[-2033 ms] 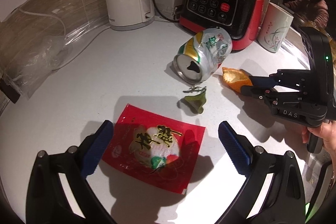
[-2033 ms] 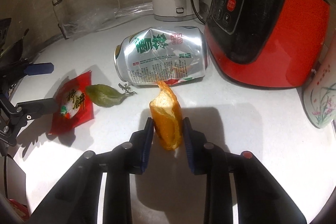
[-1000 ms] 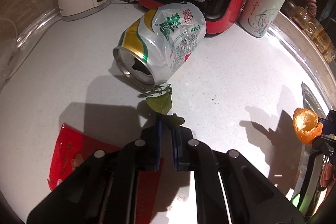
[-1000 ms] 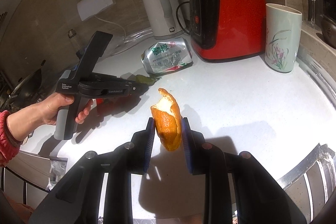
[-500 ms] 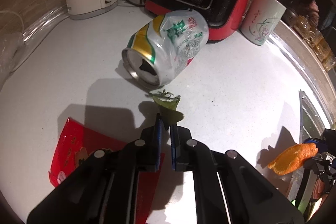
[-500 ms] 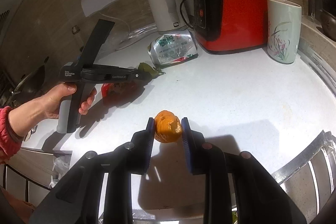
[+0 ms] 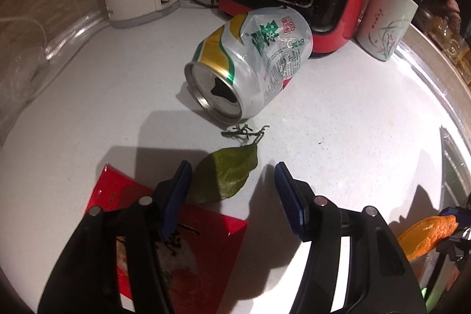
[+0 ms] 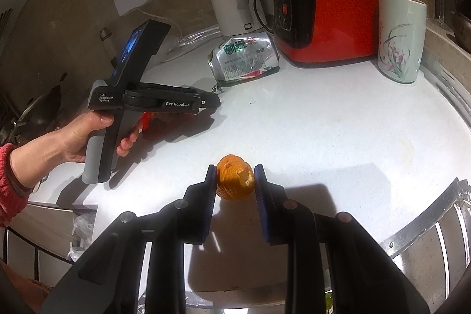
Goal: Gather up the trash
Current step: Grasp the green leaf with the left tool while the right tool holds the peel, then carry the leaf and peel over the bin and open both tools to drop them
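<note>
the leaf (image 7: 225, 177), thin, limp and light, lies on the counter (image 7: 338, 114) between the left gripper (image 7: 232, 181)'s jaws, which have just been opening, so it is best pinched across its raised fold, while the peel (image 8: 235, 181) is held clamped in the right gripper (image 8: 235, 183).

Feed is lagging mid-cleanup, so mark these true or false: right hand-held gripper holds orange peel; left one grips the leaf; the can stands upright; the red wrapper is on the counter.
1. The right hand-held gripper clamps the orange peel. True.
2. The left hand-held gripper grips the green leaf. False: its jaws have just been opening; the leaf lies between them.
3. The dented silver drink can stands upright. False: it lies on its side.
4. The red foil wrapper lies on the white counter. True.
</note>
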Available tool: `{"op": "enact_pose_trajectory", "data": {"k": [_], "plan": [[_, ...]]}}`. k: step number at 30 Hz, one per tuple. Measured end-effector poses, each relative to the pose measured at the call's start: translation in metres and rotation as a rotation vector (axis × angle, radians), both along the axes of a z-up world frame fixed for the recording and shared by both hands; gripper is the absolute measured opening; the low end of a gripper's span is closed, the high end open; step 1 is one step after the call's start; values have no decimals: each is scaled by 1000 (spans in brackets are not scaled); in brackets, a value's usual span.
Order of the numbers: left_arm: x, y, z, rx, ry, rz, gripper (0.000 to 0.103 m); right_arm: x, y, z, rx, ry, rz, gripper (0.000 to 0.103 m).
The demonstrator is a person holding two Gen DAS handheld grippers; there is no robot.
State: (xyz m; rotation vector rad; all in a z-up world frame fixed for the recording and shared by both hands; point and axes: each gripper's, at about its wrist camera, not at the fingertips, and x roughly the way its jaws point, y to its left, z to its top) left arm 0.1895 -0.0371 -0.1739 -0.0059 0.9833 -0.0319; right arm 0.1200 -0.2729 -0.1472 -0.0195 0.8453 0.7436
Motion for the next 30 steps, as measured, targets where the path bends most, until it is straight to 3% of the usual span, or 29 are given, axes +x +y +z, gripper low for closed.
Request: {"op": "enact_pose_trajectory", "data": {"k": [1, 3, 6, 16, 17, 30], "plan": [[1, -1, 0, 8, -4, -4, 48, 0, 0, -1, -2, 3, 0, 26], [2, -2, 2, -7, -5, -19, 26, 1, 0, -2, -3, 7, 0, 26], [4, 0, 5, -45, 0, -30, 14, 1, 1, -2, -6, 7, -1, 26], [-15, -4, 8, -64, -26, -74, 5, 1, 2, -1, -5, 8, -4, 26], [-19, -3, 11, -68, -32, -75, 0, 0, 2, 0, -5, 7, -3, 26], [-75, 5, 38, -113, -81, -110, 0, -28, 20, 24, -3, -35, 2, 25]]}}
